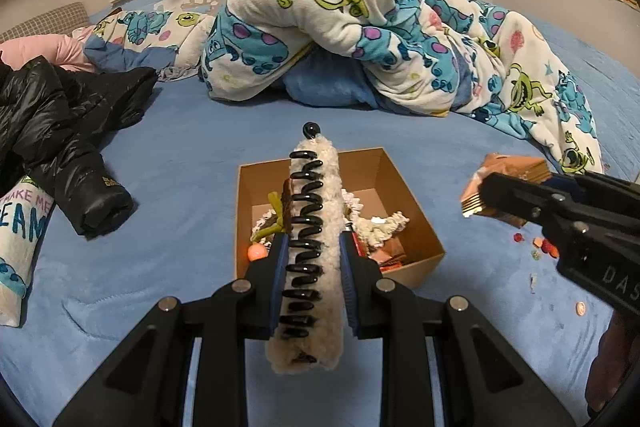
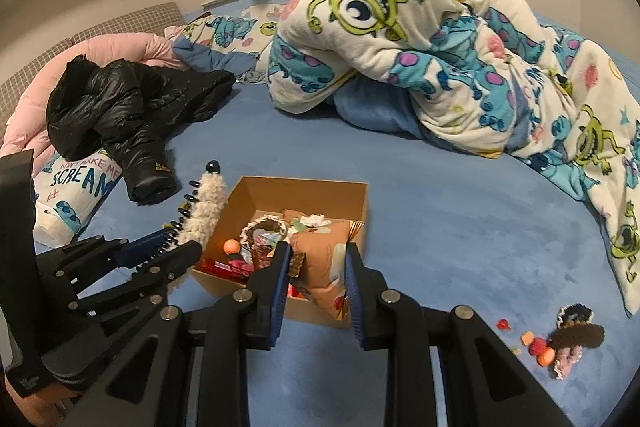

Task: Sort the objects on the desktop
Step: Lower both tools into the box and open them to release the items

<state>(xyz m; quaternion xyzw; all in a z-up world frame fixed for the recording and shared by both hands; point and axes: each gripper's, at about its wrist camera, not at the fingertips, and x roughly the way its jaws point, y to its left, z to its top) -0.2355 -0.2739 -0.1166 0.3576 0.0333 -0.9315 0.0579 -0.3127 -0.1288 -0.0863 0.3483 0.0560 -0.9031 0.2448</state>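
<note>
My left gripper [image 1: 313,247] is shut on a long fluffy cream hair clip [image 1: 316,239] with black teeth, held above the near edge of an open cardboard box [image 1: 404,183]. The clip and left gripper [image 2: 180,247] also show in the right wrist view, left of the box [image 2: 304,189]. My right gripper [image 2: 316,259] is shut on an orange snack packet [image 2: 324,263], held over the box's near side. The packet [image 1: 508,183] shows right of the box in the left wrist view, in the right gripper [image 1: 492,199]. The box holds several small items.
Everything lies on a blue bedsheet [image 2: 420,227]. Small beads and fuzzy hair accessories [image 2: 568,335] lie at the right. A black puffer jacket [image 2: 120,115] and a printed pillow [image 2: 72,191] are at the left. A heaped cartoon blanket [image 2: 420,47] fills the back.
</note>
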